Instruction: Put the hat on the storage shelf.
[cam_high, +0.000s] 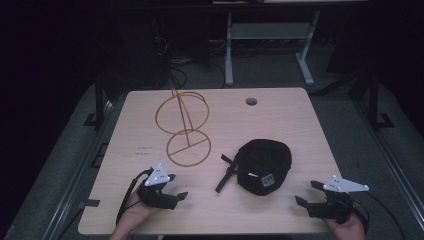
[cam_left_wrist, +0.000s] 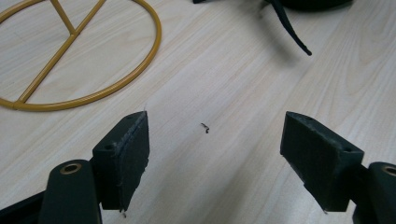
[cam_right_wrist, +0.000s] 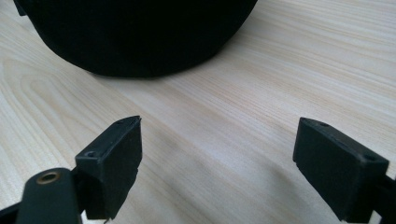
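Note:
A black cap (cam_high: 264, 164) lies on the wooden table (cam_high: 280, 115), its strap (cam_high: 226, 175) trailing to the left. A gold wire stand (cam_high: 183, 127) with a ring base rests left of the cap. My left gripper (cam_high: 177, 186) sits near the front left edge, open, with bare wood between its fingers (cam_left_wrist: 123, 156); the stand's ring base (cam_left_wrist: 135, 60) and the strap's end (cam_left_wrist: 292, 32) lie ahead of it. My right gripper (cam_high: 307, 192) stands open at the front right, close to the cap (cam_right_wrist: 140, 32), nothing between its pads (cam_right_wrist: 114, 161).
A round cable hole (cam_high: 251, 101) sits near the table's far edge. Beyond the table stand a grey desk frame (cam_high: 265, 45) and cables on a dark floor. A small dark speck (cam_left_wrist: 205, 127) lies on the wood.

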